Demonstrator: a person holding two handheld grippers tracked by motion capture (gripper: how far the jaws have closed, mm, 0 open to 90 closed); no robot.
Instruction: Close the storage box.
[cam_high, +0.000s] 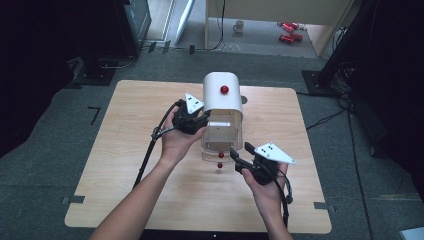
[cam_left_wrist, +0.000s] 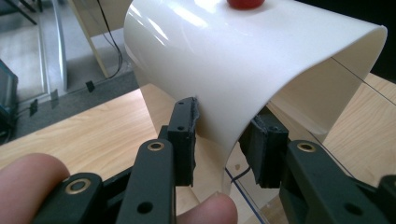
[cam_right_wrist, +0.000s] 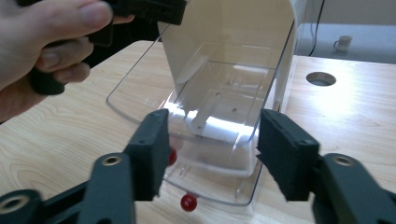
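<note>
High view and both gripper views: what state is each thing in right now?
White cover: lifted open, one edge between the left claw's jaws.
Clear drawers: pulled out, nothing seen inside.
Red knobs: fixed on the drawer fronts.
Left claw: closed on the cover's edge.
Right claw: open, in front of the drawers.
Table: bare wood.

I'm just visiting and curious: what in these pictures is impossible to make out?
- Back of the clear box, high view: hidden under the raised white lid.
- Red knob on the lid, left gripper view: cut off by the top edge.
- Red items on the far floor, high view: too small to identify.
- Left gripper, right gripper view: mostly cut off at the top.
</note>
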